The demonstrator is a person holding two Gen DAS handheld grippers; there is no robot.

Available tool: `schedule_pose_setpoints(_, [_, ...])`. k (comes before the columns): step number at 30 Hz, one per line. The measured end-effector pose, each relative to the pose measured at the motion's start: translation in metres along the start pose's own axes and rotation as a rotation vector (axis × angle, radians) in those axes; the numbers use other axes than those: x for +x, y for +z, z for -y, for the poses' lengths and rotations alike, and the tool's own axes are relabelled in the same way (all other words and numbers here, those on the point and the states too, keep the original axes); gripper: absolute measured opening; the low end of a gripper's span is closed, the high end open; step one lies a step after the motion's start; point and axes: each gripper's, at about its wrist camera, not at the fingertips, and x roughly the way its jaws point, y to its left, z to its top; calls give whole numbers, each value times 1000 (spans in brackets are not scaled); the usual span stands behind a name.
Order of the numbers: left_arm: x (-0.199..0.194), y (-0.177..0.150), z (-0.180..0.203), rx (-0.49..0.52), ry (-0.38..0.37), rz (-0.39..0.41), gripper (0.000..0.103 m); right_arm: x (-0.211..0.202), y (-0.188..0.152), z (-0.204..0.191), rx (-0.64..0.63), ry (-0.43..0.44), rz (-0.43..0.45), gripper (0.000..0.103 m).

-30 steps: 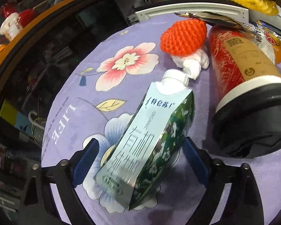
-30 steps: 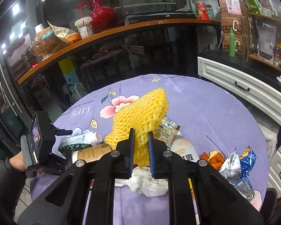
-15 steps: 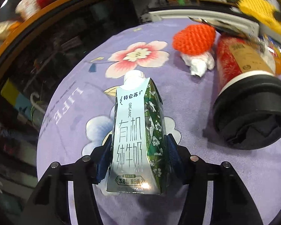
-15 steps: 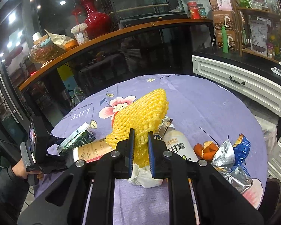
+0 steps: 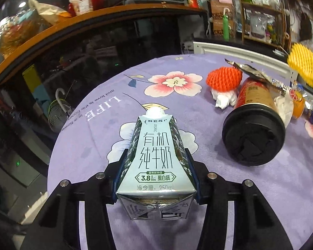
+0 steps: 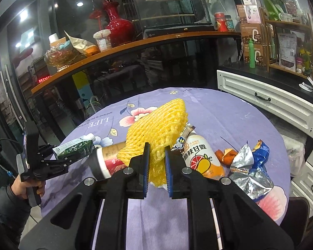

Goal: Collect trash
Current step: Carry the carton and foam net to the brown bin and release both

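Observation:
My left gripper (image 5: 155, 166) is shut on a green and silver milk carton (image 5: 155, 156) and holds it above the purple flowered tablecloth (image 5: 114, 112). The carton also shows at the left of the right wrist view (image 6: 75, 149). My right gripper (image 6: 156, 156) is shut on a yellow foam fruit net (image 6: 158, 129) and holds it above the table. On the table lie a red paper cup with a black lid (image 5: 254, 120), an orange foam net (image 5: 224, 79), a crumpled white tissue (image 5: 224, 101), an orange juice bottle (image 6: 200, 156) and a foil snack bag (image 6: 250, 166).
A curved dark glass counter with a wooden top (image 6: 135, 43) runs behind the table, carrying a red vase (image 6: 119, 29) and cups. A white drawer cabinet (image 6: 271, 102) stands at the right. Orange peel (image 6: 226, 155) lies by the snack bag.
My left gripper closed on the lying milk carton, lifted it off the cloth and drew back. My right gripper kept hold of the yellow net and stayed nearly still.

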Motion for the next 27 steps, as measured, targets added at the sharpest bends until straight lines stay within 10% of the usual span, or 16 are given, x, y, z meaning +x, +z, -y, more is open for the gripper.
schedule_pose_setpoints(14, [-93, 2, 45, -7, -80, 204, 50, -75, -33, 27, 4, -27, 51, 14])
schedule_pose_setpoints(27, [-133, 13, 193, 131, -406, 290, 50, -163, -104, 129, 122, -278, 44, 14])
